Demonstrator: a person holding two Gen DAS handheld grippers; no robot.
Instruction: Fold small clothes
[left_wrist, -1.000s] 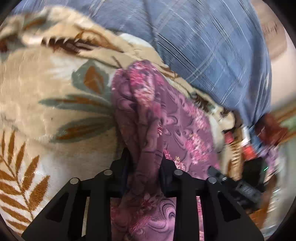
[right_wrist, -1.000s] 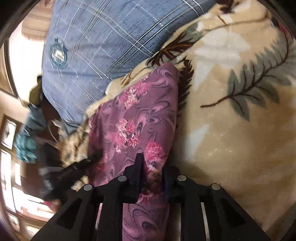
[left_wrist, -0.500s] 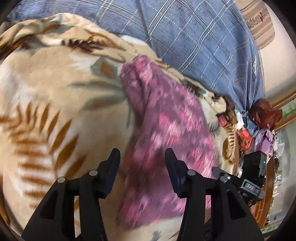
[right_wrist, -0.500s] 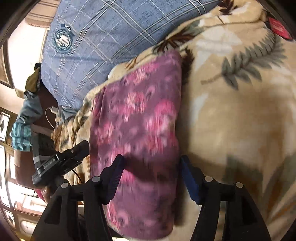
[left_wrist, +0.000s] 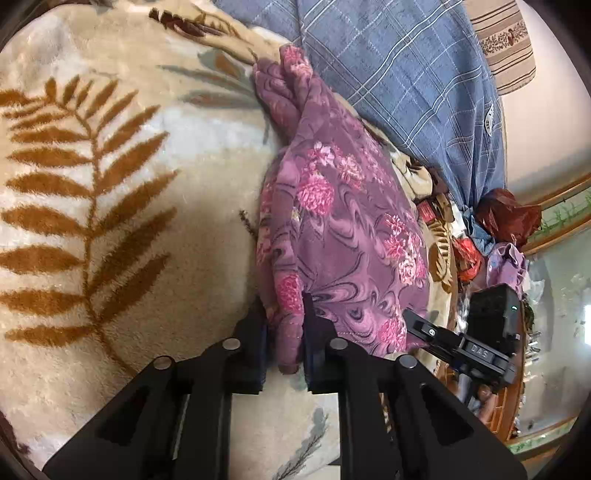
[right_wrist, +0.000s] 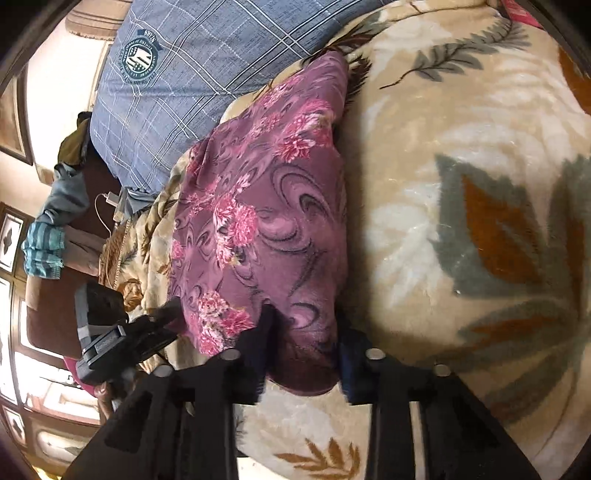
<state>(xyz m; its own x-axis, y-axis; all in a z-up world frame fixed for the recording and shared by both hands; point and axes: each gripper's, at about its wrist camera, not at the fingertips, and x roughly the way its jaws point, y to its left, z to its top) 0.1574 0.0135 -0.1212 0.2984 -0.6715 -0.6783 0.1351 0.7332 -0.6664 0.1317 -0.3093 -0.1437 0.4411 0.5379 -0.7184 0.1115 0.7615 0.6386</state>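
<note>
A purple floral garment (left_wrist: 332, 229) lies in a long folded strip on a beige leaf-patterned blanket (left_wrist: 129, 184). My left gripper (left_wrist: 284, 328) is shut on the near corner of the garment. In the right wrist view the same garment (right_wrist: 266, 221) lies on the blanket (right_wrist: 461, 221). My right gripper (right_wrist: 303, 339) straddles its near end with the jaws partly apart, the cloth bunched between them; whether it grips is unclear. The other gripper shows at the edge of each view (left_wrist: 461, 347) (right_wrist: 122, 332).
A blue plaid pillow (left_wrist: 406, 74) lies just beyond the garment's far end, and it also shows in the right wrist view (right_wrist: 184, 74). Clutter of clothes and a red bag (left_wrist: 506, 214) sits past the bed's edge. A charger and cable (right_wrist: 110, 206) lie beside the pillow.
Both grippers let go of the garment, opened wide and pulled back along it. Now the left has shut on the near corner and the right has narrowed around the near end.
</note>
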